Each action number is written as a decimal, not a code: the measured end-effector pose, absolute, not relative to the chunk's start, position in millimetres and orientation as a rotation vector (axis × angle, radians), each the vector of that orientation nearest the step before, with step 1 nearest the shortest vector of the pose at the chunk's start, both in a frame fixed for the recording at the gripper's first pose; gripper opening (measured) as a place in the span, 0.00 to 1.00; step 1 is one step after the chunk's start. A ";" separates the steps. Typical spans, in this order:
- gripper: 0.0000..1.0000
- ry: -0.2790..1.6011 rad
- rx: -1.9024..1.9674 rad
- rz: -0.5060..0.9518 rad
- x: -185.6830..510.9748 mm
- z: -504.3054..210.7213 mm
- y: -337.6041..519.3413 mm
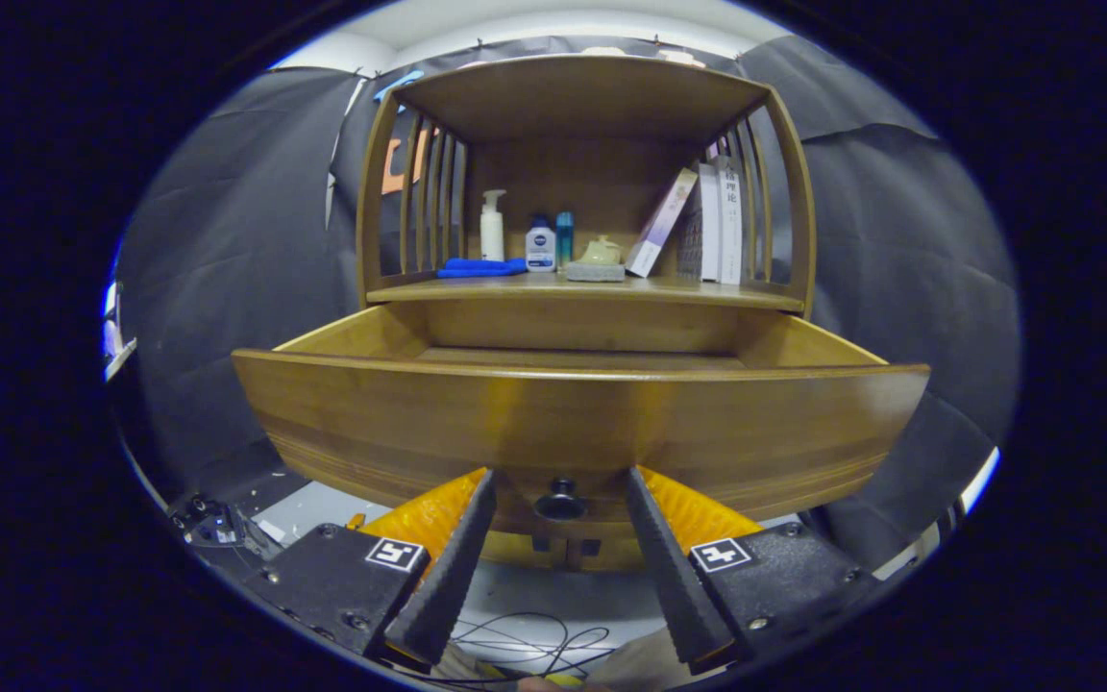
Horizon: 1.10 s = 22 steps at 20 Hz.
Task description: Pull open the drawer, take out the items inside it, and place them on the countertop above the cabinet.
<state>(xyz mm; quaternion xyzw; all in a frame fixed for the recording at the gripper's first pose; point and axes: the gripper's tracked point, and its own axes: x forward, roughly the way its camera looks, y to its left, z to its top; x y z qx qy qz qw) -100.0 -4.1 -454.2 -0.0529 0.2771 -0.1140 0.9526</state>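
Observation:
The wooden cabinet's drawer [573, 413] stands pulled out toward me, its wide front panel just ahead of the fingers. A small dark knob [560, 502] sits low on that panel, between my two fingertips, with a gap on each side. My gripper [560, 478] is open and touches nothing. Over the front edge I see only a strip of the drawer's bare floor [573, 358]; the rest of the inside is hidden by the panel. The countertop [707, 291] lies above and behind the drawer.
On the countertop stand a blue cloth [481, 268], a white pump bottle [492, 229], two small bottles [541, 246], a teapot on a grey block [599, 258] and several books [707, 223]. Slatted side rails and a top shelf [582, 91] enclose it. Cables [534, 639] lie on the floor below.

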 end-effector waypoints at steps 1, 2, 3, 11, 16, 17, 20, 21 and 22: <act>0.87 0.556 -0.118 -0.244 -99.3 -454.0 -4.5; 0.87 0.551 -0.133 -0.257 -99.4 -455.2 -5.1; 0.87 0.547 -0.150 -0.270 -98.6 -455.5 -5.9; 0.87 0.533 -0.168 -0.305 -87.1 -455.3 -7.9; 0.87 0.544 -0.163 -0.307 -62.1 -456.4 -15.9; 0.87 0.556 -0.157 -0.309 -57.4 -457.8 -16.4; 0.87 0.542 -0.168 -0.304 -32.2 -454.0 -24.0; 0.87 0.569 -0.158 -0.306 -30.0 -461.0 -24.3; 0.87 0.562 -0.159 -0.305 -21.7 -459.6 -27.6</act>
